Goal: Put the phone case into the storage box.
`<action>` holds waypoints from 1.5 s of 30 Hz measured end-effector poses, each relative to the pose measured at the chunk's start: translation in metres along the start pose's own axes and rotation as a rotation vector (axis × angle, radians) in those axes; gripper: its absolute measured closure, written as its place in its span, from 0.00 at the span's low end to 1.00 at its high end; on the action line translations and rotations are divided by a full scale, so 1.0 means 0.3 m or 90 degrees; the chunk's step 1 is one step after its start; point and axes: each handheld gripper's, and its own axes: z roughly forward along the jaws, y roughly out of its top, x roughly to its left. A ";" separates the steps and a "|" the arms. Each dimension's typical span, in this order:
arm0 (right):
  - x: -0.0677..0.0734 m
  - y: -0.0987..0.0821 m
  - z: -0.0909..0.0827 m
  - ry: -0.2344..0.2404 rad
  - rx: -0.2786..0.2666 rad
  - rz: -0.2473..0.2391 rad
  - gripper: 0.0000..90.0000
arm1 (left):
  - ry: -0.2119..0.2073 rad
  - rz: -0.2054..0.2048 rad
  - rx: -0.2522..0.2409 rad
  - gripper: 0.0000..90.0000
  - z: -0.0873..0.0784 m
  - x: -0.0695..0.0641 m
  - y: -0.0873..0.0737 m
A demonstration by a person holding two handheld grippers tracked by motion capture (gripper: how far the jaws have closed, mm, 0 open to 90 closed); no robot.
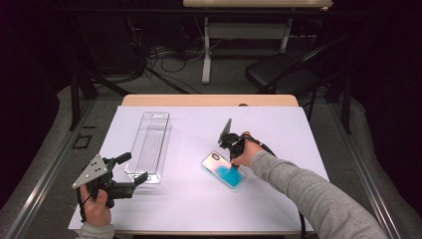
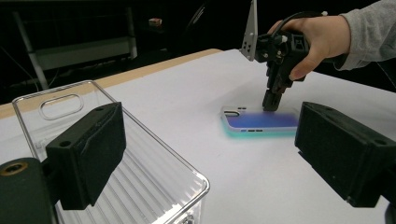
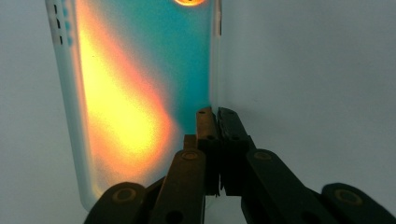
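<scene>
Your right gripper [image 1: 232,168] points down at the phone case [image 1: 223,169], its jaws pressed together on the case's thin side wall; in the right gripper view [image 3: 215,114] the two tips meet right at that long edge, one inside the rim and one outside. The case lies flat on the white table cover [image 1: 278,129], right of centre, its teal-and-blue shell facing up with the camera cutout at the far-left end.

Your left gripper [image 1: 133,175] rests low at the near-left corner with its jaws spread wide, nothing between them; in the left gripper view its pads [image 2: 88,154] frame the near end of the clear plastic packaging tray [image 1: 150,145] without touching it.

To do this pinch well, keep the grip square on the wall, since a soft rim is likely to flex and slip out if you twist. Lift straight up first, judging that the case peels cleanly off the cover, then carry it. If the tray is where it goes, keep the left jaws ready beside the tray to steady it, because a light clear shell would probably slide when nudged.

The cover is smooth and bare apart from these two things, over a wooden tabletop [image 1: 209,100] whose far edge shows. Beyond it the room is dark: a black folding chair [image 1: 281,72], loose cables [image 1: 164,57] on the floor, and the white legs of another table [image 1: 207,50].
</scene>
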 end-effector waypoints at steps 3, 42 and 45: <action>-0.002 0.000 -0.006 0.000 -0.005 -0.001 0.99 | 0.000 0.000 0.000 0.10 0.000 0.000 0.000; 0.015 -0.052 -0.124 -0.006 -0.219 0.034 0.99 | 0.005 -0.022 0.011 0.10 0.009 -0.002 0.005; 0.011 -0.063 -0.135 -0.003 -0.232 0.040 0.99 | 0.006 -0.025 0.013 0.10 0.011 -0.003 0.008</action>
